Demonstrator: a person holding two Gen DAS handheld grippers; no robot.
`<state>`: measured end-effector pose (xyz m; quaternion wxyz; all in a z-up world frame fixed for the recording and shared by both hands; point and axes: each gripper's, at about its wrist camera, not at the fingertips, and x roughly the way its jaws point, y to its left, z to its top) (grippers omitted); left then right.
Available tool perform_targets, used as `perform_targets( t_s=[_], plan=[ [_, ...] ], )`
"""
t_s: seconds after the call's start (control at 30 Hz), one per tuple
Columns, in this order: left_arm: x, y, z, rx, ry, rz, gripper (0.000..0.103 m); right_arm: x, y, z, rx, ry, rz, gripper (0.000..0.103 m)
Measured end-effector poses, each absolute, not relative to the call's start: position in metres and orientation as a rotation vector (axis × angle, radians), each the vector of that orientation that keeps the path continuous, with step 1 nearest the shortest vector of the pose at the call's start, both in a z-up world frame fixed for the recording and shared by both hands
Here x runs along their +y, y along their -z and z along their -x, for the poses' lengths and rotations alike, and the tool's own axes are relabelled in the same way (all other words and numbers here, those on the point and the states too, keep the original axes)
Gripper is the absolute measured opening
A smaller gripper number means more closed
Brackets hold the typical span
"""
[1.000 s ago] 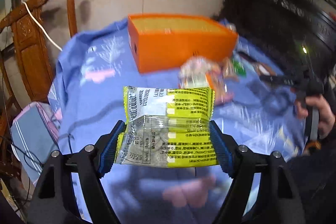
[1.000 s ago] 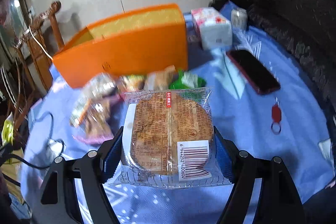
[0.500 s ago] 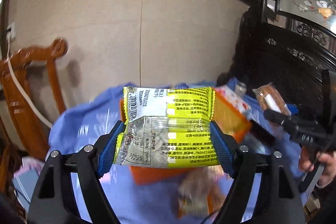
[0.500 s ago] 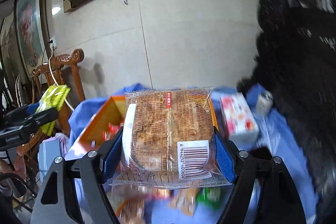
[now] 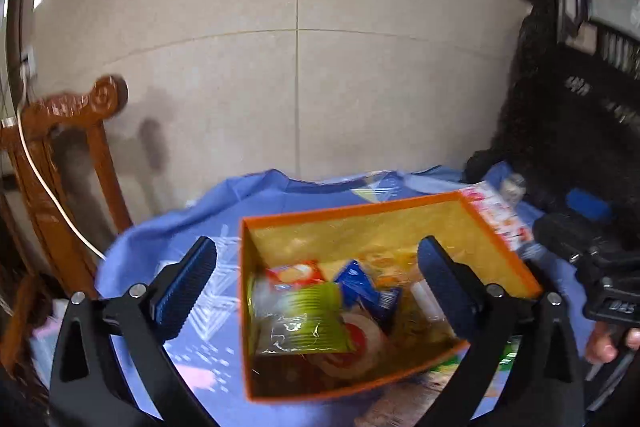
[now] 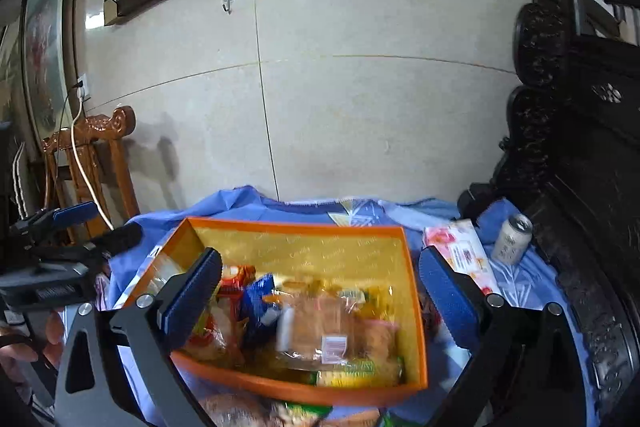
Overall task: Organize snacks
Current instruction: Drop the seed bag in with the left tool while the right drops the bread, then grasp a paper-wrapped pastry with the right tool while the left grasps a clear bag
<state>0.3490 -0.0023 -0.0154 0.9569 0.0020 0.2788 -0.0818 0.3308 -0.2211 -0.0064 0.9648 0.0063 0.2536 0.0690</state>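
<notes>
Left wrist view: left gripper [image 5: 316,279] and right gripper [image 6: 320,291], jaws just sprung wide and empty, drop step over orange box [image 5: 360,213]; next, fetch loose snacks [image 6: 296,413] in front.

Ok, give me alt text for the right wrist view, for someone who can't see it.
The open right gripper hovers over an orange box full of snack packets, a brown cake packet lying on top. The box sits on a blue cloth with a tissue pack and can beside it.
</notes>
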Motion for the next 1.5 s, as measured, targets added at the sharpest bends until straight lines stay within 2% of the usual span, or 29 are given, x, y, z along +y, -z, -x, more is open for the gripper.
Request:
perform_targets(
  t_s=[0.13, 0.43, 0.67, 0.87, 1.03, 1.17, 1.23, 1.33, 1.5],
  plan=[
    [0.009, 0.032, -0.325, 0.591, 0.169, 0.066, 0.099, -0.241, 0.03, -0.305, 0.581, -0.116, -0.052, 0.1],
    [0.01, 0.098, -0.265, 0.677, 0.233, 0.115, 0.099, -0.269, 0.122, -0.253, 0.785, -0.037, -0.141, 0.098],
    [0.0, 0.13, -0.239, 0.742, 0.247, 0.044, 0.099, -0.255, 0.152, -0.254, 0.814, -0.076, -0.144, 0.097],
    [0.004, 0.139, -0.233, 0.763, 0.255, 0.06, 0.099, -0.246, 0.175, -0.284, 0.861, -0.108, -0.138, 0.079],
    [0.005, 0.142, -0.24, 0.777, 0.247, 0.052, 0.099, -0.237, 0.185, -0.297, 0.878, -0.105, -0.082, 0.071],
    [0.004, 0.145, -0.245, 0.788, 0.25, 0.056, 0.099, -0.236, 0.2, -0.3, 0.926, -0.108, -0.071, 0.047],
    [0.001, 0.149, -0.248, 0.796, 0.258, 0.038, 0.099, -0.24, 0.206, -0.298, 0.929, -0.115, -0.094, 0.042],
    [-0.009, 0.152, -0.254, 0.797, 0.294, -0.002, 0.099, -0.241, 0.204, -0.293, 0.943, -0.117, -0.093, 0.038],
    [-0.031, 0.162, -0.271, 0.814, 0.419, -0.076, 0.099, -0.248, 0.194, -0.268, 0.946, -0.115, -0.133, 0.038]
  ],
)
